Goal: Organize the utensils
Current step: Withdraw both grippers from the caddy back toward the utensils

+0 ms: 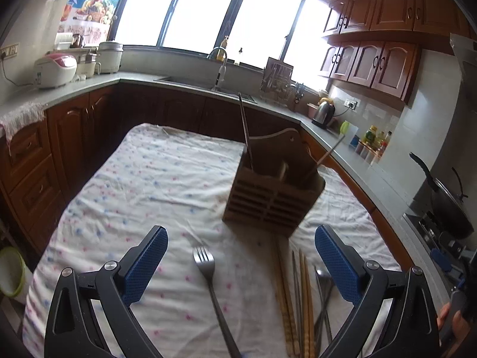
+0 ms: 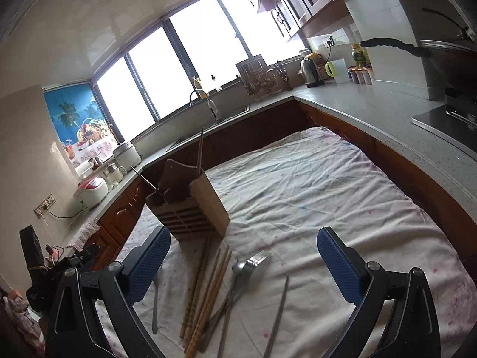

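Fork [image 1: 208, 280] lies lengthwise right between the released left tongs [image 1: 241, 261], tines pointing far toward the holder [image 1: 269, 205]; right tongs [image 2: 243, 261] gape too.

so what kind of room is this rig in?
A home kitchen, most likely: an L-shaped counter with a sink faucet under the windows, rice cooker, electric kettle and a wok on the stove. Both grippers are open over a cloth-covered table.

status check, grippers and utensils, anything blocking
Left gripper open, jaws straddling lone fork. Right gripper open, empty. Chopsticks loose on cloth before wooden holder. Nothing blocking.
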Demonstrator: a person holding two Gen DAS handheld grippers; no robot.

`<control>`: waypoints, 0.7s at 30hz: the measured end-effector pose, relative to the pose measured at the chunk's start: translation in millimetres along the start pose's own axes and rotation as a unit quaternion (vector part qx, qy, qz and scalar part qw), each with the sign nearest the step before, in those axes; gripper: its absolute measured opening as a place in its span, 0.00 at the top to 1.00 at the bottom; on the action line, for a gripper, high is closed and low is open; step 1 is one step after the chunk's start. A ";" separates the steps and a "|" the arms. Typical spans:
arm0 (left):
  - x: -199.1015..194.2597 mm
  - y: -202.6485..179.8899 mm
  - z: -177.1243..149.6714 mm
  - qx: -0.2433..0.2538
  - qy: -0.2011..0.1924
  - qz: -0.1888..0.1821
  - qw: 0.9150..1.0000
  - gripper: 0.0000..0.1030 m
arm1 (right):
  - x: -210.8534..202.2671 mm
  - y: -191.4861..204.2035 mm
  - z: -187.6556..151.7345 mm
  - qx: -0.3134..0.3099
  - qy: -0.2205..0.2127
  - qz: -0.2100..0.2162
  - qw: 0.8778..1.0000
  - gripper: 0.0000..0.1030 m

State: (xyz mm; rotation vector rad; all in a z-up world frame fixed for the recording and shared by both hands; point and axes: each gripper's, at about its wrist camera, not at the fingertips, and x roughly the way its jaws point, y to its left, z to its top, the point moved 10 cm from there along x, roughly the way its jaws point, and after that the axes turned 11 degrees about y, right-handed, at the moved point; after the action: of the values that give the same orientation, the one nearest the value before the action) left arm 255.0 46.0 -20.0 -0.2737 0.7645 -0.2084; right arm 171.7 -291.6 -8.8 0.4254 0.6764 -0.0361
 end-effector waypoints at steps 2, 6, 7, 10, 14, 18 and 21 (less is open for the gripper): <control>-1.9 -2.1 -9.2 -0.002 0.007 -0.002 1.000 0.03 | 0.2 -6.7 -13.1 0.002 0.010 -0.009 1.000 0.03; -2.5 -5.3 -26.2 -0.002 0.024 0.000 1.000 0.03 | 5.9 -13.7 -35.7 0.002 0.036 -0.020 0.999 0.03; -2.3 -5.4 -31.7 -0.001 0.031 0.000 1.000 0.03 | 6.8 -15.2 -41.0 0.003 0.041 -0.021 0.999 0.03; 1.0 -10.8 -37.9 -0.001 0.044 0.004 0.999 0.03 | 11.6 -15.8 -50.9 0.002 0.052 -0.024 0.998 0.03; 3.0 -15.2 -43.3 0.003 0.057 0.008 0.998 0.03 | 18.0 -14.8 -58.8 -0.003 0.061 -0.023 0.998 0.03; 8.2 -22.0 -41.9 0.008 0.061 0.010 0.998 0.03 | 22.7 -12.3 -61.9 -0.008 0.065 -0.023 0.998 0.03; 14.8 -24.2 -38.9 0.014 0.066 0.015 0.998 0.04 | 26.9 -14.1 -63.1 -0.008 0.070 -0.025 0.997 0.04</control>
State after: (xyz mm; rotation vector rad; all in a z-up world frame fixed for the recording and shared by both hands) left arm 235.9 12.4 -48.8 -0.2237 0.8947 -0.2094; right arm 152.6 -276.8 -74.5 0.3983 0.8256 -0.0492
